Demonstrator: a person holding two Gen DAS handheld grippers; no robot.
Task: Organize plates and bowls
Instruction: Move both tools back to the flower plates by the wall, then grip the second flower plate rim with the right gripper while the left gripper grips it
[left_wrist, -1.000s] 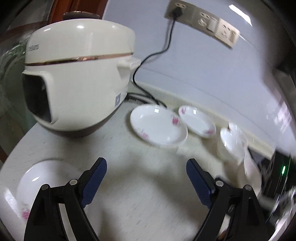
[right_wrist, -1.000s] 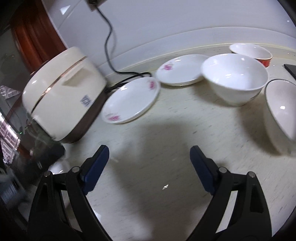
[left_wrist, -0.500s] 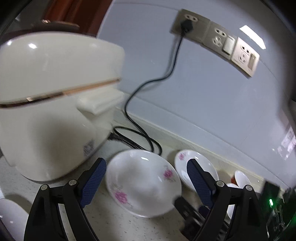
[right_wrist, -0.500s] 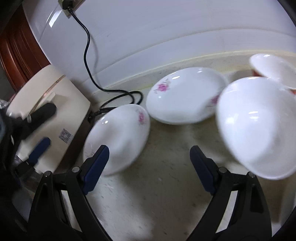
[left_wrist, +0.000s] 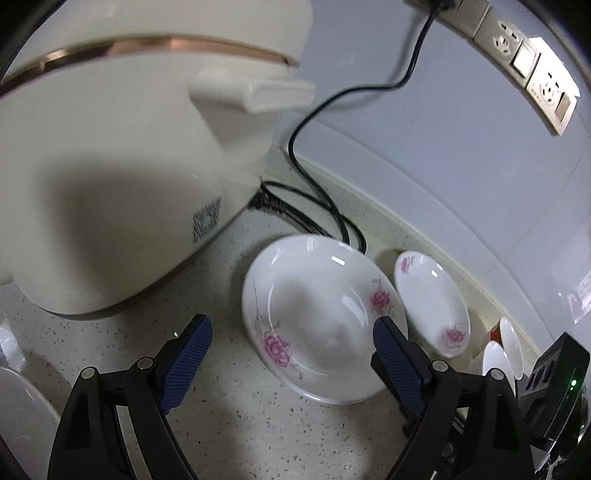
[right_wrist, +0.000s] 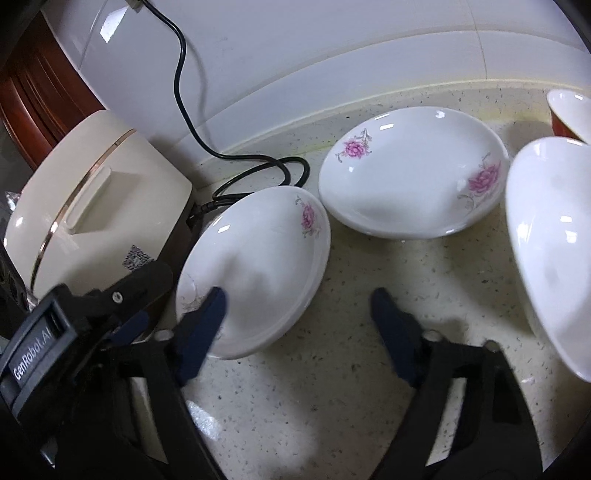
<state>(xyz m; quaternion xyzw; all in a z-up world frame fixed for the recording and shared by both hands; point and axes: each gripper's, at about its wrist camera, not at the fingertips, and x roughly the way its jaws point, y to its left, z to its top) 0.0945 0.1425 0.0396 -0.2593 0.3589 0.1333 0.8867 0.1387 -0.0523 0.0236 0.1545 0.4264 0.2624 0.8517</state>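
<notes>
Two white plates with pink flowers lie on the speckled counter. The nearer plate (left_wrist: 321, 317) (right_wrist: 255, 269) sits beside the rice cooker. The farther plate (left_wrist: 432, 302) (right_wrist: 413, 170) lies by the wall. My left gripper (left_wrist: 291, 343) is open, low over the nearer plate's front rim; it also shows at the left of the right wrist view. My right gripper (right_wrist: 299, 325) is open, its left finger over that plate's front edge. A large white bowl (right_wrist: 546, 251) (left_wrist: 498, 362) and a red-sided bowl (right_wrist: 569, 114) (left_wrist: 511, 338) stand to the right.
A cream rice cooker (left_wrist: 122, 155) (right_wrist: 85, 214) stands at the left, its black cord (left_wrist: 317, 210) coiled behind the nearer plate. Another white dish (left_wrist: 22, 417) sits at the left edge. A wall with sockets (left_wrist: 532, 62) backs the counter.
Both grippers have moved forward and down toward the nearer flowered plate, which now fills more of each view. Both stay open. The dishes have not moved.
</notes>
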